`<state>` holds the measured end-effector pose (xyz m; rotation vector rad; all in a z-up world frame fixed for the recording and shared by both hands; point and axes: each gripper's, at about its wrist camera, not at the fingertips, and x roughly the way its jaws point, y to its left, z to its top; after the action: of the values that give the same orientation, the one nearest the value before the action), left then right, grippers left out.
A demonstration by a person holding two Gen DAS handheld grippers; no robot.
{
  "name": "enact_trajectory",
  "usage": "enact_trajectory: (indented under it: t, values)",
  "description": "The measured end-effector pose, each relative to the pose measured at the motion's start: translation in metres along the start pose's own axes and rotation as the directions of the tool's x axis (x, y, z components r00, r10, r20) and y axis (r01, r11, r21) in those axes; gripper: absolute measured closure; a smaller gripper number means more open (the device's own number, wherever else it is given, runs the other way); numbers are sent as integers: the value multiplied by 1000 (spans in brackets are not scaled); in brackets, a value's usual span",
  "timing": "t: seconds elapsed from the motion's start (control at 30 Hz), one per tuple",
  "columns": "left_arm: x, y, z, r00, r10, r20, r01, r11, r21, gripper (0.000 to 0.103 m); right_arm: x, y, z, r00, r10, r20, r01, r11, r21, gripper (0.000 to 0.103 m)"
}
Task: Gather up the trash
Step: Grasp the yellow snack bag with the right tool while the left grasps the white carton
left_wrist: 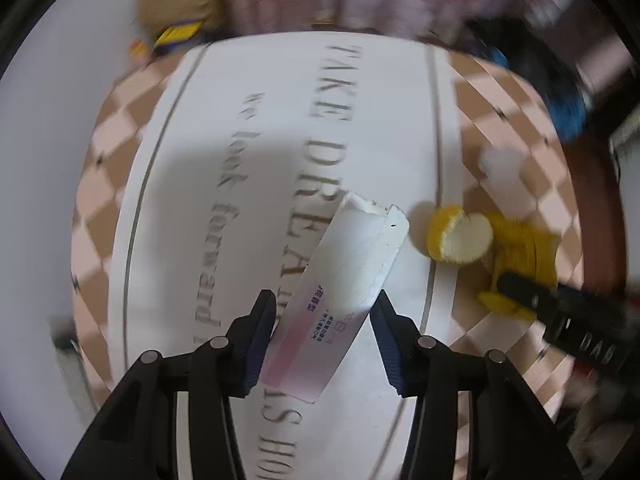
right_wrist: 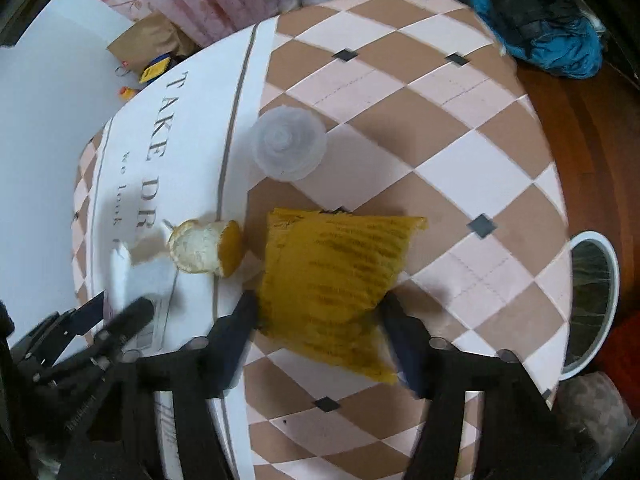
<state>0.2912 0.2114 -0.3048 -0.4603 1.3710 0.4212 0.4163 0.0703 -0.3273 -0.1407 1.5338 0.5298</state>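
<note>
— Where is the trash seen?

— A white wrapper [left_wrist: 344, 280] with pink print is framed between the fingers of the left gripper [left_wrist: 324, 332]; its torn end is pointed away, over the lettered white strip of the tablecloth [left_wrist: 256, 128]. A yellow bag [right_wrist: 332, 280] is framed the same way by the right gripper [right_wrist: 316, 344], over the checked part of the cloth.

— Are the two pieces clamped?

— The wrapper is touched by the left finger, while a gap is left at the right finger, so a firm grip cannot be told. The bag's lower corners are met by both right fingers (the bag is crumpled and tilted), and it appears to be pinched.

— How are the grippers posed?

— Both are aimed down and forward over the table. The right one is seen from the left camera as a dark bar at the bag's edge; the left one is seen at the lower left of the right camera.

— What lies around them?

— An orange peel [right_wrist: 206, 250] is seen between wrapper and bag, just beside the bag. A clear plastic cup [right_wrist: 288, 148] is lying farther back. A white bin [right_wrist: 592, 304] is placed past the table's right edge, and blue cloth [right_wrist: 556, 48] at the far corner.
</note>
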Motion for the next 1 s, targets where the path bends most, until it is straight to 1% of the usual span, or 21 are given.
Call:
enact_trajectory:
  t: [0.03, 0.07, 0.13, 0.23, 0.33, 0.37, 0.4, 0.43, 0.53, 0.57, 0.6, 0.67, 0.73, 0.8, 0.9, 1.0]
  values:
    - [-1, 5, -2, 1000, -12, 7, 12, 999, -39, 58, 0, 0, -1, 1000, -6, -2, 6, 1000, -8, 42]
    - [0, 5, -1, 1000, -13, 17, 14, 999, -43, 58, -1, -2, -3, 1000, -16, -6, 15, 1000, -13, 42]
    - [4, 0, -2, 1000, -8, 26, 9, 1000, -12, 57, -1, -7, -5, 999, -20, -28, 20, 1000, -20, 42]
    - [16, -10, -1, 999, 46, 21, -47, 998, 46, 58, -1, -11, -4, 999, -9, -37, 9, 1000, -14, 41]
    - [21, -17, -3, 996, 85, 40, -88, 992, 87, 58, 0, -14, -2, 999, -12, -41, 12, 1000, -4, 39]
    - [22, -17, -3, 995, 88, 47, -92, 992, 92, 62, 1, -15, -2, 999, -15, -39, 15, 1000, 0, 39]
    - [21, -17, -2, 995, 89, 51, -94, 991, 96, 62, 2, -14, -1, 999, -18, -37, 18, 1000, 3, 39]
    - [20, -17, -4, 994, 95, 57, -101, 990, 97, 67, 2, -14, 0, 999, -22, -37, 22, 1000, 4, 39]
    - [15, -17, -8, 990, 113, 79, -121, 988, 95, 68, 5, -11, 1, 999, -43, -27, 43, 999, 4, 39]
    - [12, -17, -9, 989, 119, 85, -127, 988, 91, 68, 6, -9, 1, 998, -54, -23, 54, 999, -1, 39]
    - [11, -18, -7, 988, 124, 91, -132, 988, 85, 68, 8, -6, 1, 998, -62, -21, 62, 998, -9, 44]
    - [6, -17, -11, 985, 135, 108, -142, 988, 66, 68, 7, -5, -1, 997, -79, -9, 79, 997, -17, 47]
    - [0, -15, -13, 980, 156, 126, -164, 985, 52, 68, 5, -6, -3, 997, -79, 4, 79, 996, -26, 52]
    - [-7, -12, -15, 977, 156, 147, -163, 986, 37, 68, 2, -3, -5, 997, -72, 23, 72, 997, -38, 56]
    - [-28, -12, -27, 964, 177, 200, -182, 983, 4, 68, -6, -1, -15, 997, -55, 46, 57, 997, -58, 58]
    - [-46, -11, -36, 956, 168, 239, -167, 986, -26, 68, -17, 1, -29, 997, -30, 74, 36, 996, -76, 59]
